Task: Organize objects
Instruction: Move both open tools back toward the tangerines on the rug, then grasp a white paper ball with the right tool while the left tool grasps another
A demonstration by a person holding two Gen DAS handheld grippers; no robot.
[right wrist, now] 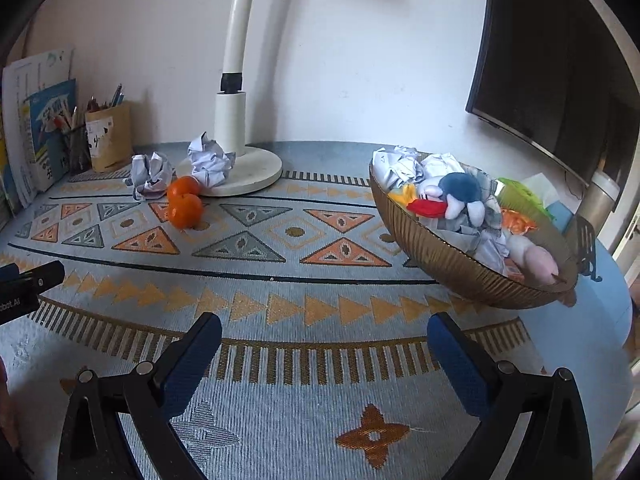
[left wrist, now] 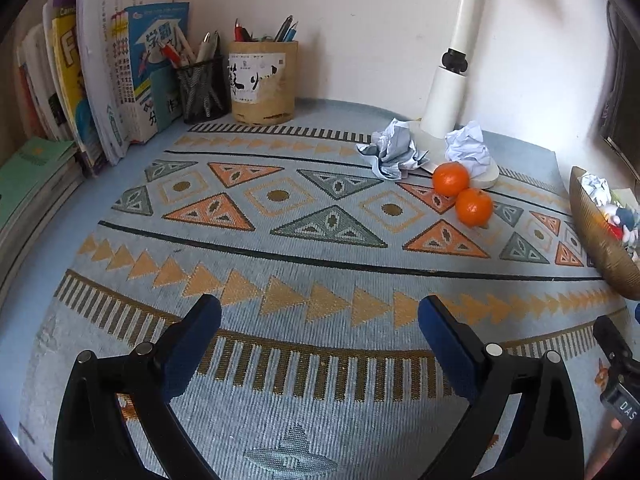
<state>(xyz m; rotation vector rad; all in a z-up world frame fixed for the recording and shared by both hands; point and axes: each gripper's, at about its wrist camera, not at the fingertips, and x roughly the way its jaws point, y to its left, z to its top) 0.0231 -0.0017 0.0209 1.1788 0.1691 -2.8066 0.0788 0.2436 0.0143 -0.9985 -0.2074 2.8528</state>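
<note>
Two oranges [left wrist: 462, 194] [right wrist: 183, 202] lie touching each other on the patterned cloth, beside the lamp base [right wrist: 240, 174]. One crumpled paper ball [left wrist: 394, 150] [right wrist: 150, 174] rests on the cloth, and a second paper ball [left wrist: 468, 150] [right wrist: 210, 160] sits on the lamp base. A gold ribbed bowl [right wrist: 448, 264] [left wrist: 600, 256] at the right holds crumpled paper and a plush toy [right wrist: 460, 196]. My left gripper [left wrist: 320, 316] is open over bare cloth, well short of the oranges. My right gripper [right wrist: 324, 332] is open and empty too, in front of the bowl.
Books [left wrist: 100, 80] stand along the back left, with a mesh pen cup [left wrist: 202, 88] and a tan pen holder [left wrist: 262, 80] beside them. A white lamp pole [right wrist: 236, 40] rises at the back. A dark monitor [right wrist: 560, 60] hangs on the right. The cloth's edge lies right of the bowl.
</note>
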